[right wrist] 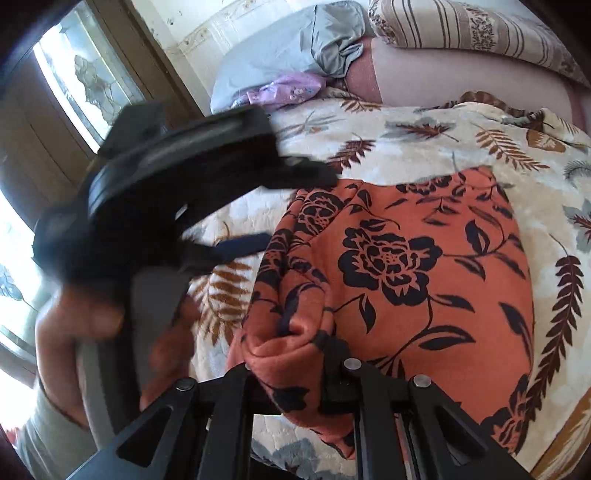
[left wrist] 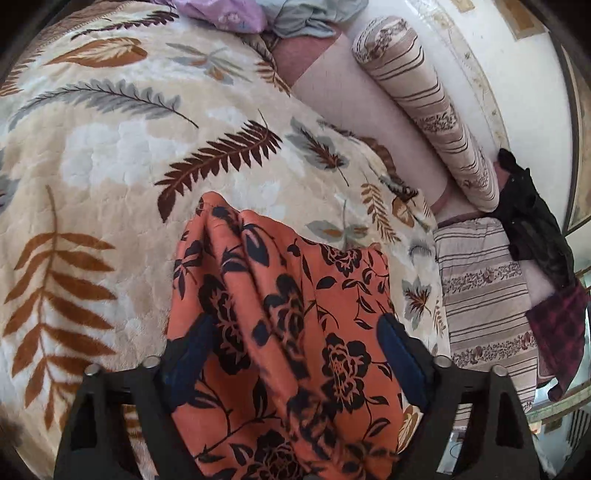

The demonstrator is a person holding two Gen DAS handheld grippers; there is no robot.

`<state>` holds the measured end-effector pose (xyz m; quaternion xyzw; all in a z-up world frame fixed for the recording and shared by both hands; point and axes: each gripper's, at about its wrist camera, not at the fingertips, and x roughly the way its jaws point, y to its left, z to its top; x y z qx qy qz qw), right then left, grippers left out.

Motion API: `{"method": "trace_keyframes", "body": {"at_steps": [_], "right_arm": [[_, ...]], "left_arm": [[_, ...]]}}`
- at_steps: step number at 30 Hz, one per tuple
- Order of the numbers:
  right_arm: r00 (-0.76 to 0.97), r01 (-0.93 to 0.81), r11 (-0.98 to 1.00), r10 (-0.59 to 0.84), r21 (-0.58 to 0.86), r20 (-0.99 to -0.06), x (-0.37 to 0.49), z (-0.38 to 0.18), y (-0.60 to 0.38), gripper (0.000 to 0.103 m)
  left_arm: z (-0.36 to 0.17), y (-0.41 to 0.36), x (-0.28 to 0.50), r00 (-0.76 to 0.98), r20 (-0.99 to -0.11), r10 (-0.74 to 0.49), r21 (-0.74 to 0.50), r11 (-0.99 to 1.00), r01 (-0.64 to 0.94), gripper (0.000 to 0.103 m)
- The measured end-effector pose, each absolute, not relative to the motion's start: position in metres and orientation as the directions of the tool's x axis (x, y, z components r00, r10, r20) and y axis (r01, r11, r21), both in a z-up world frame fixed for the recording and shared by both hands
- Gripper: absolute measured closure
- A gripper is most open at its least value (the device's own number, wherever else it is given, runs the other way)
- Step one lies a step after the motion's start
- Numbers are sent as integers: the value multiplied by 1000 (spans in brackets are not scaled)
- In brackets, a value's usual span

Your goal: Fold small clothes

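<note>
An orange garment with black flowers (left wrist: 291, 332) lies bunched on the leaf-patterned blanket (left wrist: 110, 166). My left gripper (left wrist: 295, 354) is open, its blue-padded fingers (left wrist: 400, 354) spread on either side of the cloth. In the right wrist view the same garment (right wrist: 399, 266) lies spread out. My right gripper (right wrist: 288, 354) is shut on a bunched fold of its near edge. The left gripper (right wrist: 280, 206), held by a hand, reaches in from the left, blurred, its fingers at the garment's left edge.
A purple garment (left wrist: 225, 14) and a grey one (left wrist: 306, 18) lie at the far end of the bed. A striped bolster (left wrist: 432, 107) and a striped pillow (left wrist: 484, 295) lie along the white wall. Dark clothes (left wrist: 535, 229) hang at the right. A window (right wrist: 88, 81) is at the left.
</note>
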<state>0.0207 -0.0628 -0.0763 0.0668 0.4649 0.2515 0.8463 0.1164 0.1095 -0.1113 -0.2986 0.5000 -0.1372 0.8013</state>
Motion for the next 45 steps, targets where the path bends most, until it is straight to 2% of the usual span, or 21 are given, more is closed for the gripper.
{"method": "trace_keyframes", "body": {"at_steps": [1, 2, 7, 9, 10, 11, 12, 13, 15, 16, 18, 23, 26, 27, 29, 33, 35, 37, 41, 43, 45], "right_arm": [[441, -366, 865, 485, 342, -755, 17, -79, -64, 91], [450, -369, 868, 479, 332, -754, 17, -77, -63, 91], [534, -408, 867, 481, 285, -696, 14, -48, -53, 89], [532, -404, 860, 497, 310, -686, 16, -51, -45, 79], [495, -418, 850, 508, 320, -704, 19, -62, -36, 71], [413, -448, 828, 526, 337, -743, 25, -82, -24, 41], [351, -446, 826, 516, 345, -781, 28, -102, -16, 36], [303, -444, 818, 521, 365, -798, 27, -117, -12, 36], [362, -474, 798, 563, 373, -743, 11, -113, -18, 32], [361, -474, 784, 589, 402, -723, 8, -111, -23, 30], [359, -426, 774, 620, 468, -698, 5, -109, -39, 30], [450, -319, 773, 633, 549, -630, -2, -98, -98, 30], [478, -253, 768, 628, 589, -614, 4, -98, -123, 27], [474, -232, 769, 624, 596, -621, 4, -101, -129, 27], [459, -187, 749, 638, 635, -618, 6, -103, -144, 27], [506, -156, 730, 637, 665, -581, 6, -92, -180, 27], [518, -122, 711, 641, 693, -566, 14, -92, -198, 26], [525, -75, 690, 641, 719, -560, 22, -91, -217, 26], [481, 40, 638, 663, 769, -574, 55, -114, -245, 23], [427, 105, 620, 678, 778, -598, 74, -137, -251, 23], [320, 156, 581, 735, 799, -597, 89, -164, -246, 25]], "left_arm": [[-115, 104, 127, 420, -747, -515, -590, 805, -63, 66], [-113, 101, 131, 408, -770, -490, -554, 831, -46, 87], [-70, 100, 130, 524, -699, -487, -489, 860, 146, 85], [-84, 108, 142, 505, -726, -467, -474, 872, 126, 85], [-102, 112, 150, 473, -776, -417, -431, 898, 86, 85], [-124, 116, 155, 413, -836, -361, -376, 925, 47, 81], [-140, 120, 156, 380, -862, -337, -354, 935, 25, 79], [-143, 128, 151, 408, -834, -371, -399, 917, 19, 78], [-131, 137, 141, 441, -815, -376, -419, 908, 0, 65], [-122, 140, 136, 466, -817, -340, -391, 920, -14, 55], [-105, 145, 124, 510, -802, -311, -364, 931, -5, 55], [-87, 149, 66, 555, -731, -398, -461, 887, 30, 55], [-140, 131, 45, 414, -859, -302, -349, 936, -40, 60], [-154, 135, 38, 426, -846, -320, -382, 922, -67, 59], [-145, 142, 29, 462, -825, -325, -416, 903, -109, 59], [-96, 122, 22, 536, -810, -237, -316, 947, -59, 61], [-76, 106, 23, 570, -785, -242, -300, 954, -7, 41], [-68, 92, 27, 604, -765, -226, -270, 963, 19, 29], [-97, 73, 45, 562, -818, -125, -160, 987, -13, 29], [-134, 71, 53, 451, -890, -62, -103, 993, -66, 27], [-139, 80, 47, 488, -870, -79, -144, 985, -98, 20]]}}
